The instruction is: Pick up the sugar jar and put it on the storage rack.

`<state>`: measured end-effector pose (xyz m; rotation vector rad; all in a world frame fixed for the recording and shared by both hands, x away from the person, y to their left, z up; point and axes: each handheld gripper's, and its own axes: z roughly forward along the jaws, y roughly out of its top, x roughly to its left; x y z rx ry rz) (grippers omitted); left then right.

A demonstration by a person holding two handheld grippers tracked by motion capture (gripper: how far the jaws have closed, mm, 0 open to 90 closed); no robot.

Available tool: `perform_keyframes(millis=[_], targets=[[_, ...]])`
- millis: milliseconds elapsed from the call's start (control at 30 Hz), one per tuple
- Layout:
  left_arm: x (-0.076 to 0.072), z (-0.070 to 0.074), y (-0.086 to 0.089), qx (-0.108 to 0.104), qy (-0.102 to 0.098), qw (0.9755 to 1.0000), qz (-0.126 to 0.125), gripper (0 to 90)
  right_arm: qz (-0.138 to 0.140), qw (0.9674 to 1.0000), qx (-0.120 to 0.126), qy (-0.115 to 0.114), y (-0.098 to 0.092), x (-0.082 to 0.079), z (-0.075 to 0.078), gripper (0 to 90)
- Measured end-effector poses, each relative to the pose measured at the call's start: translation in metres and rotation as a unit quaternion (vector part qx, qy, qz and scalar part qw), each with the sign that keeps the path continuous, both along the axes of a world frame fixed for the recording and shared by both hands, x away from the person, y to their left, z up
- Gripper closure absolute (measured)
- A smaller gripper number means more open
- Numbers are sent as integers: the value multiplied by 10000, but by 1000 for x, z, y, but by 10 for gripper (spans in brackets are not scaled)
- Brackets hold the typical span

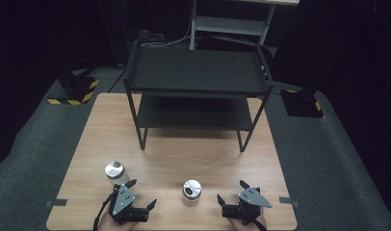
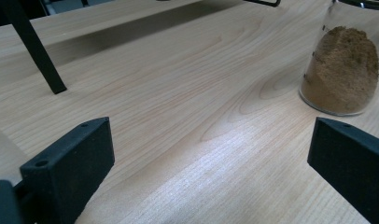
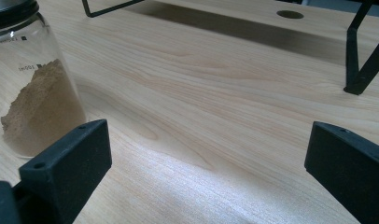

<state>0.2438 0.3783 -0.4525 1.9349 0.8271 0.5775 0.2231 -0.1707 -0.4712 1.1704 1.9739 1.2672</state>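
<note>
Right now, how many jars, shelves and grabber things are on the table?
Jars with silver lids: 2, one by the left gripper and one between the grippers.
Black shelf racks: 1, at the back of the table.
Grippers: 2, the left gripper and the right gripper, both open.
Total: 5 things.

A black two-tier metal shelf rack (image 1: 196,91) stood at the far middle of the light wooden table (image 1: 174,154). Near the front edge, a lidded glass jar of brown powder (image 1: 191,191) stood between the two grippers, and a second lidded glass jar (image 1: 114,173) stood to its left, slightly farther back.
</note>
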Motion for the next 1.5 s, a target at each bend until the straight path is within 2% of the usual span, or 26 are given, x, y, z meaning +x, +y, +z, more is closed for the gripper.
perform_keyframes(millis=[133, 300, 367, 533, 600, 800, 867, 933, 1067, 1233, 1500], targets=[[1, 1, 0, 7, 22, 10000, -5, 6, -12, 10000, -2, -7, 0, 0, 0, 3], [1, -2, 4, -167, 39, 9999, 4, 5, 78, 10000, -17, -5, -1, 1, 0, 3], [3, -3, 8, -210, 28, 9997, -97, 4, 88, 10000, -21, -14, -1, 1, 0, 3], [3, -3, 8, -216, 5, 9997, -133, 3, 123, 9999, 17, 10, -3, 2, 0, 3], [2, -2, 7, -196, -32, 9997, -112, 5, 132, 9999, 50, 26, -4, 3, 0, 3], [-1, 4, 11, -324, -96, 9993, -130, 4, 180, 9998, 47, 51, -5, 4, 0, 3], [-4, 9, 14, -357, -238, 9989, -166, 3, 185, 9998, 41, 48, -5, 4, 0, 3], [-7, 12, 16, -391, -329, 9987, -89, 4, 178, 9998, 33, 42, -4, 4, 0, 3], [-6, 19, 20, -423, -287, 9987, -17, 3, 181, 9998, 16, 38, -4, 4, 1, 3], [-8, 23, 26, -480, -348, 9982, 40, 5, 182, 9998, 8, 43, -4, 4, 1, 3], [-12, 30, 41, -637, -526, 9963, 243, 3, 198, 9998, -4, 37, -4, 4, 1, 3]])
